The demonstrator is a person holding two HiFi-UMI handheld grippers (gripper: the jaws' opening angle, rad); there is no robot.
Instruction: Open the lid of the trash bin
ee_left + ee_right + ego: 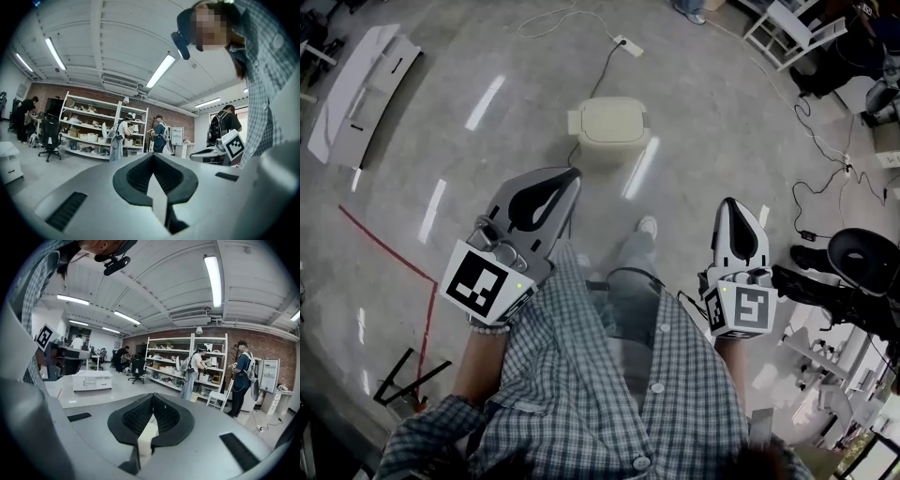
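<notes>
Resting on the grey floor [722,122], the trash bin [609,129] is seen well ahead of both grippers, its pale lid [611,118] judged to be down. The approach is taken to be the step in hand; the bin is not yet touched. The left gripper [572,174] and the right gripper [729,202] are held near the body, each with jaws closed together on nothing. For the next move, one gripper is to be lowered to the lid edge and the lid raised
</notes>
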